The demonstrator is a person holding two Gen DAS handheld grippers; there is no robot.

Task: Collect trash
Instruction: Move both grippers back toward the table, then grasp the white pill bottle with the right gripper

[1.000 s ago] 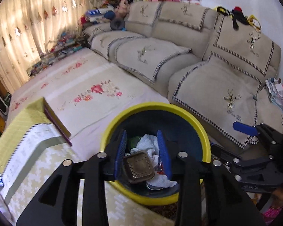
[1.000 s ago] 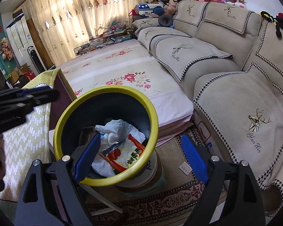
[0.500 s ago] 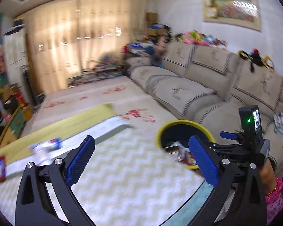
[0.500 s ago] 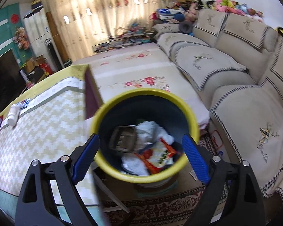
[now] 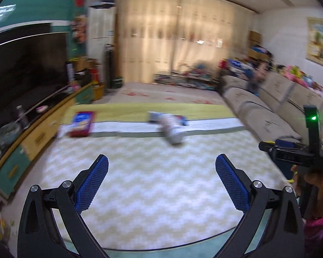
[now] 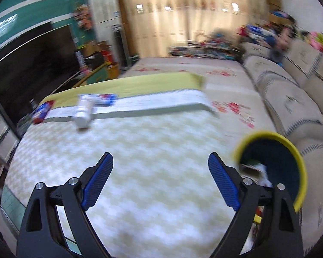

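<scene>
My left gripper (image 5: 161,163) stands wide open over the zigzag tablecloth (image 5: 152,185), with nothing between its blue pads. Far across the table lie a white cylinder-shaped container (image 5: 172,132), a blue and white wrapper (image 5: 168,116) behind it, and a red and blue packet (image 5: 81,123) to the left. My right gripper (image 6: 160,161) is also open and empty above the same cloth. The yellow-rimmed dark bin (image 6: 267,134) sits just right of its right finger, with paper and wrappers (image 6: 255,169) inside. The view is blurred by motion.
A beige sofa (image 6: 290,99) runs along the right, behind the bin. A dark TV and a low cabinet (image 5: 38,129) line the left wall. A hand (image 5: 312,178) holding the other gripper shows at the right edge of the left wrist view.
The left gripper let go of the brown tray over the bin and opened wide. Both grippers swung left from the bin to face the table; the tray now lies in the bin.
</scene>
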